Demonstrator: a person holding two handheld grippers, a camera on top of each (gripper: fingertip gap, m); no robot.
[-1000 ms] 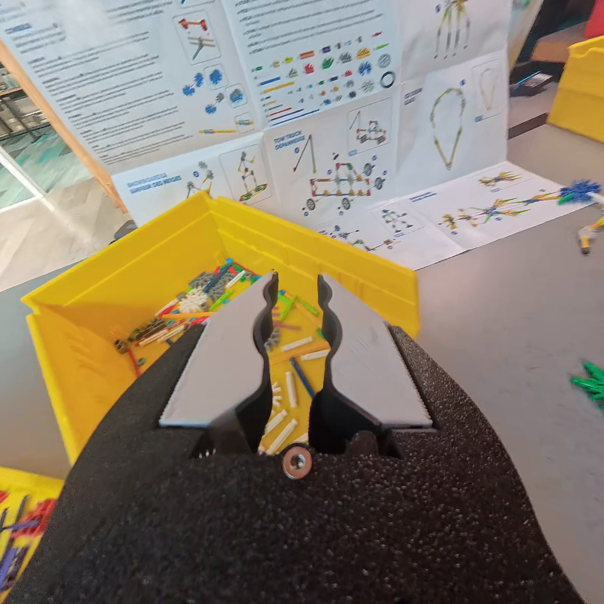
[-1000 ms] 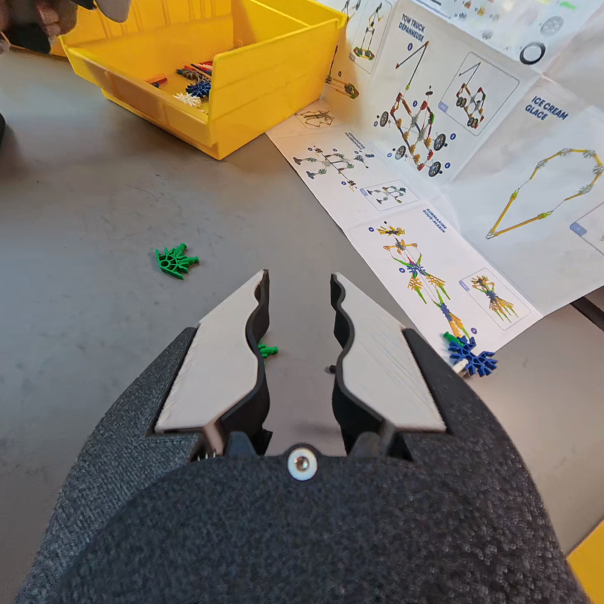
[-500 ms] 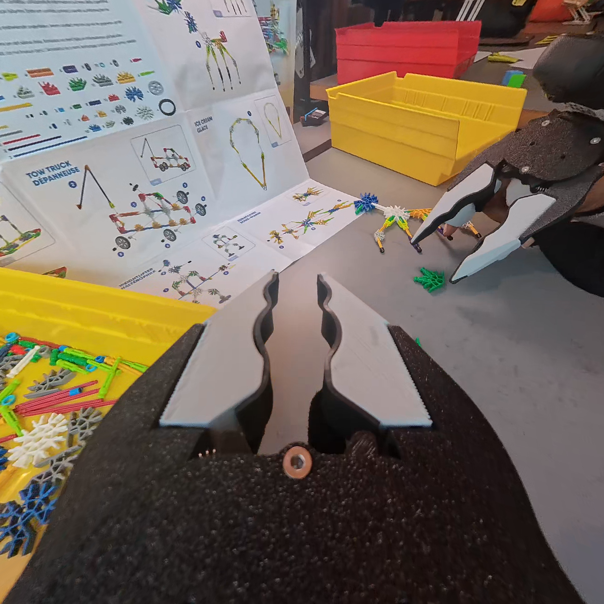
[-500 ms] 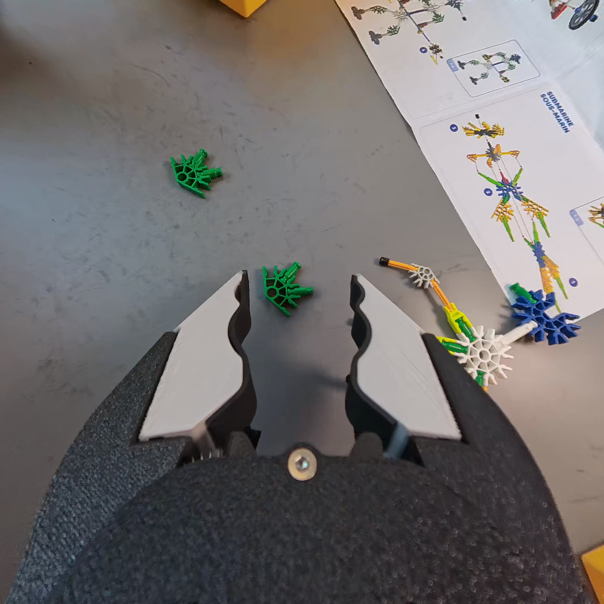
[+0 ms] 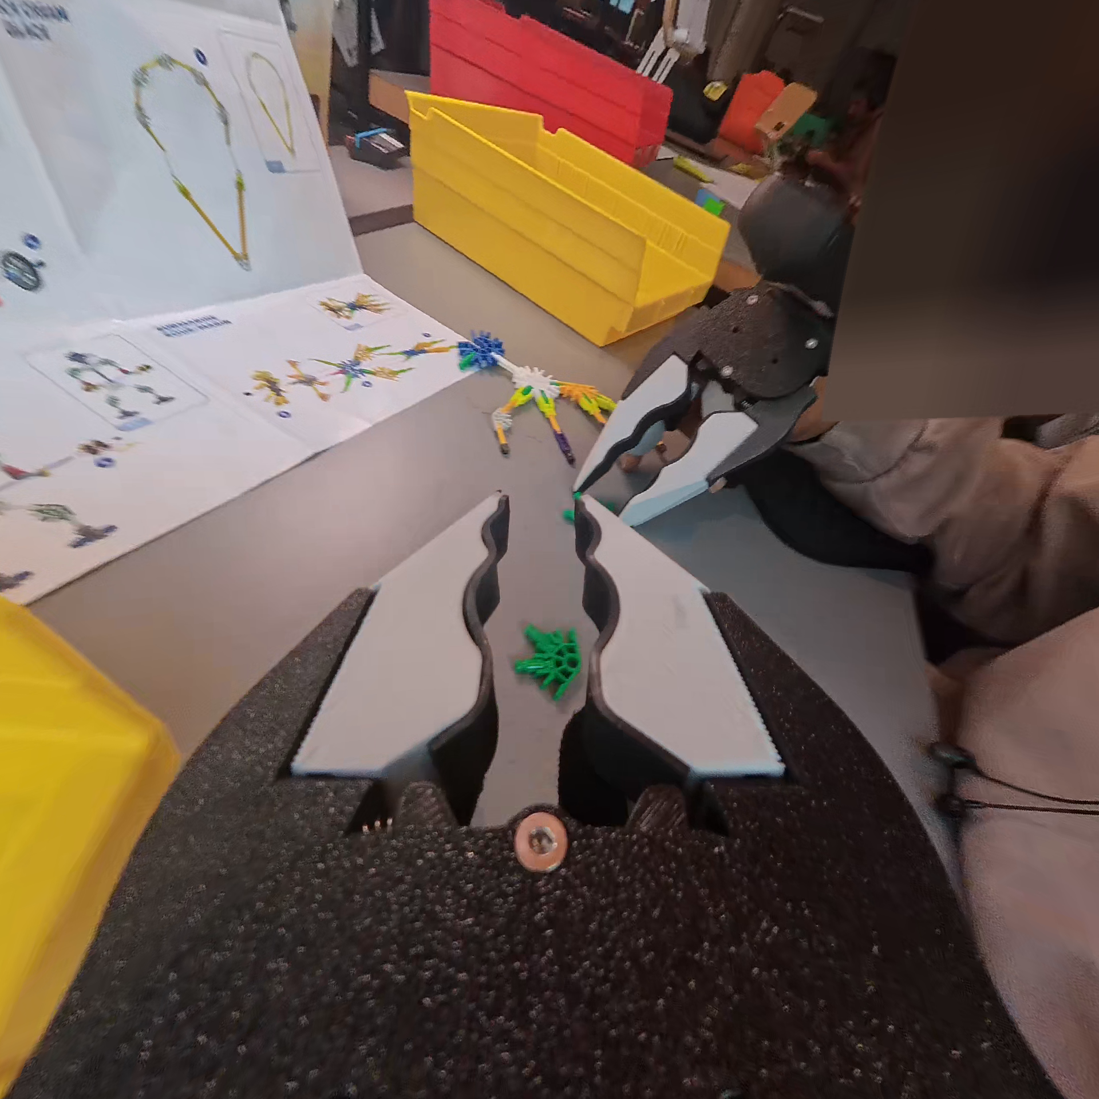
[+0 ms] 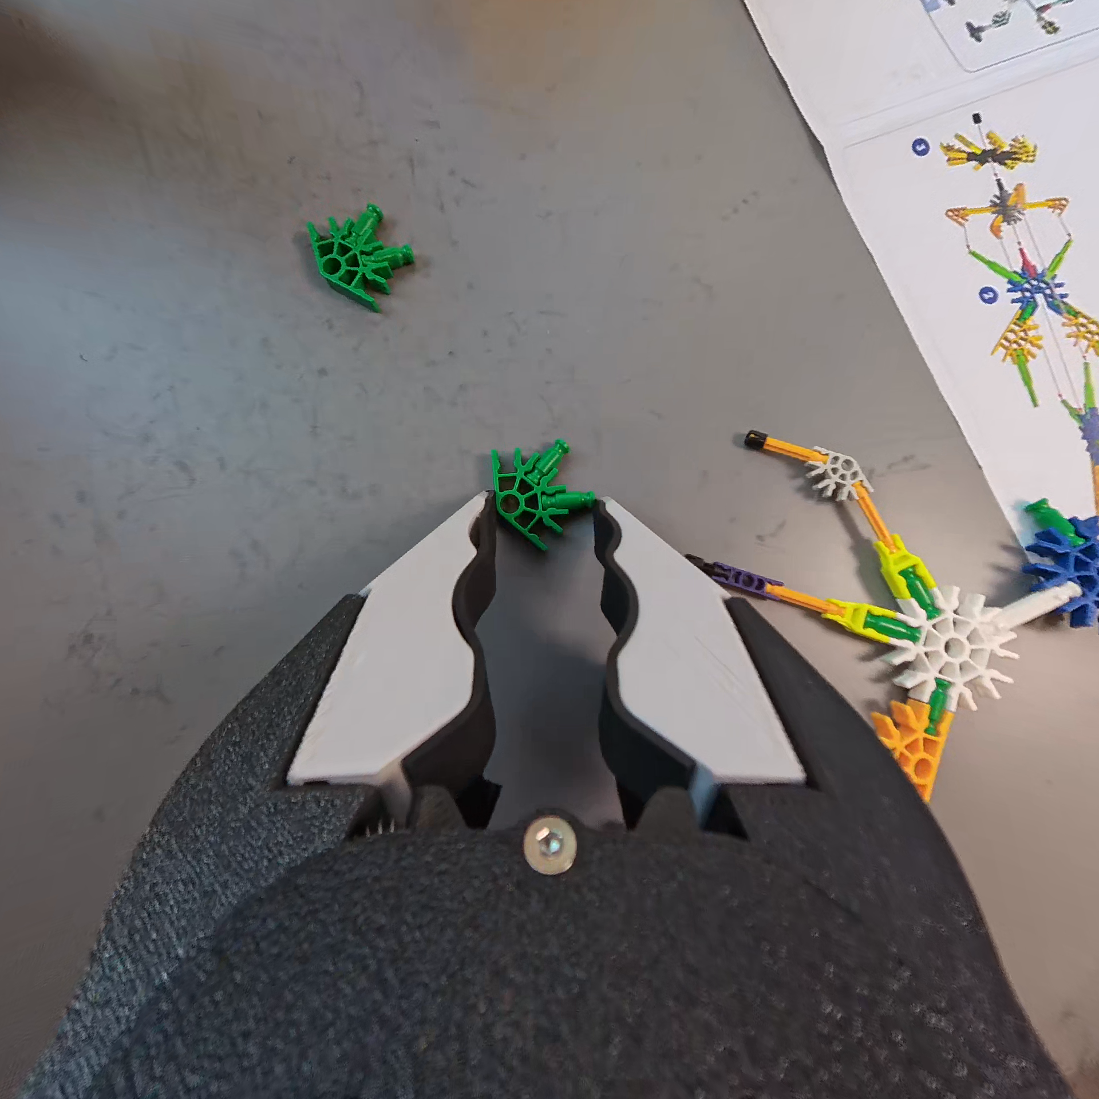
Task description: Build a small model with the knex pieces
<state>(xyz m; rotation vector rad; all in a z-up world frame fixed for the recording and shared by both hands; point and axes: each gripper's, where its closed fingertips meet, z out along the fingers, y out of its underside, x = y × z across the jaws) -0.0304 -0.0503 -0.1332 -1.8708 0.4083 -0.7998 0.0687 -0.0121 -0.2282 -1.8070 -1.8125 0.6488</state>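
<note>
Pieces of green plastic, two of them, lie flat on the grey table [image 6: 178, 476], and neither is lifted. The nearer green piece [image 6: 538, 502] sits right at the tips of the right gripper [image 6: 542, 499], whose fingers are partly spread, about as wide as the piece itself. One fingertip is at its corner and the other at the end of a peg. Whether they touch it or only flank it I cannot tell, but nothing looks clamped. This piece is a flat fan with a hole near its hub. Its straight edge, the long axis, runs roughly along the line of the fingers, and its two short pegs point away from the gripper and off to its right.

The second green piece [image 6: 357, 261] lies well apart, farther out and to the left, turned much the same way. In the left wrist view it shows between the fingers of the left gripper [image 5: 541, 502], which is partly spread and holds nothing.

Just right of the right gripper lies a half-built model [image 6: 951, 645]: a white wheel with yellow, orange and purple rods and a blue wheel at its end, resting against an instruction sheet [image 6: 892, 119]. Beyond stand a yellow bin [image 5: 565, 238] and a red bin [image 5: 535, 65]. A sleeve [image 5: 951, 505] rests on the table behind the right gripper.
</note>
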